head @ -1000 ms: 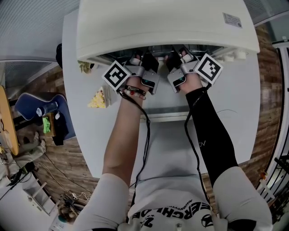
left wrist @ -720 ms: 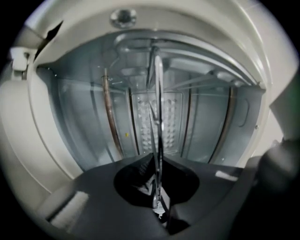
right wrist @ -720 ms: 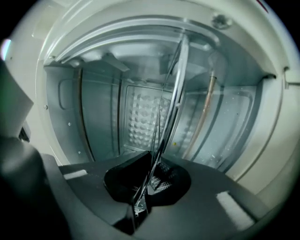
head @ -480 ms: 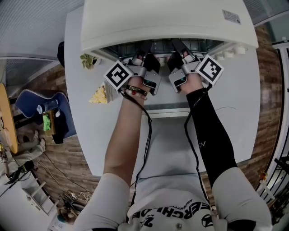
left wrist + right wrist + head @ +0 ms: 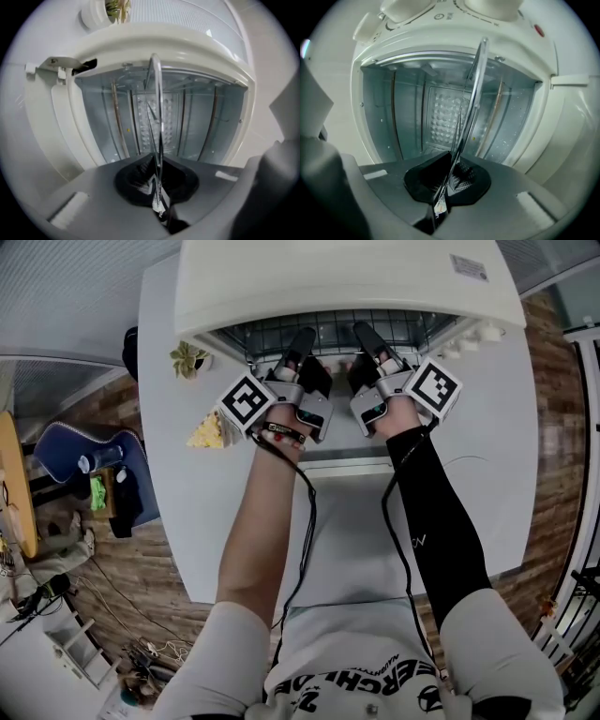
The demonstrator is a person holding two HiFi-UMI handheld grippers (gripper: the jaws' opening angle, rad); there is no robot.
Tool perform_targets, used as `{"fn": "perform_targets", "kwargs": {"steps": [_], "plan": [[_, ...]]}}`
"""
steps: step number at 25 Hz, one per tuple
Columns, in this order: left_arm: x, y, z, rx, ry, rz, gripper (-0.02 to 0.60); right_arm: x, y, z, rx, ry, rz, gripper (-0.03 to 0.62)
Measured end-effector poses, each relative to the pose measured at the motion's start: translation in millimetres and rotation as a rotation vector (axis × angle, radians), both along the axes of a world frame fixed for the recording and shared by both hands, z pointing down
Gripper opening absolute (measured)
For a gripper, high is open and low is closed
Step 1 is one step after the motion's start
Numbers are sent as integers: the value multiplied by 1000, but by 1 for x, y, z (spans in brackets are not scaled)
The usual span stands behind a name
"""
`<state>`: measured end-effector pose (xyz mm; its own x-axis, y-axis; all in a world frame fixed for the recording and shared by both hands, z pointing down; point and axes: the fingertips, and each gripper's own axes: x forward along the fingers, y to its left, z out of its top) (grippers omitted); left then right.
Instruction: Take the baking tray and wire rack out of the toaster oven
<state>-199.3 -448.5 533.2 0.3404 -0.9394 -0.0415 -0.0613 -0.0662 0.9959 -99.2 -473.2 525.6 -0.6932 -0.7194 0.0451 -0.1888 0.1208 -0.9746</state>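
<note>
Wire rack (image 5: 328, 329) is gripped at its front edge by the left tool (image 5: 304, 337) and the right tool (image 5: 363, 332), both squeezed tight on it, and is found only partly out of the toaster oven (image 5: 347, 277), and the baking tray is not seen
</note>
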Motion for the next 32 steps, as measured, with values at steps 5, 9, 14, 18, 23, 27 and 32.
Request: {"fn": "perform_targets", "kwargs": {"steps": [5, 9, 14, 18, 23, 27, 32], "plan": [[2, 12, 1, -5, -2, 4, 55, 2, 11, 0, -3, 1, -1, 5], [5, 23, 0, -1, 1, 9, 55, 5, 23, 1, -2, 1, -3, 5], [10, 42, 0, -5, -4, 17, 55, 10, 42, 0, -4, 3, 7, 5], [13, 53, -1, -7, -2, 22, 55, 13, 53, -2, -8, 4, 11, 5], [16, 71, -2, -5, 8, 27, 55, 14, 70, -4, 3, -14, 8, 5], [20, 85, -2, -5, 5, 36, 55, 17, 86, -6, 5, -13, 13, 5], [22, 96, -3, -10, 16, 43, 55, 22, 96, -3, -6, 10, 24, 5]]}}
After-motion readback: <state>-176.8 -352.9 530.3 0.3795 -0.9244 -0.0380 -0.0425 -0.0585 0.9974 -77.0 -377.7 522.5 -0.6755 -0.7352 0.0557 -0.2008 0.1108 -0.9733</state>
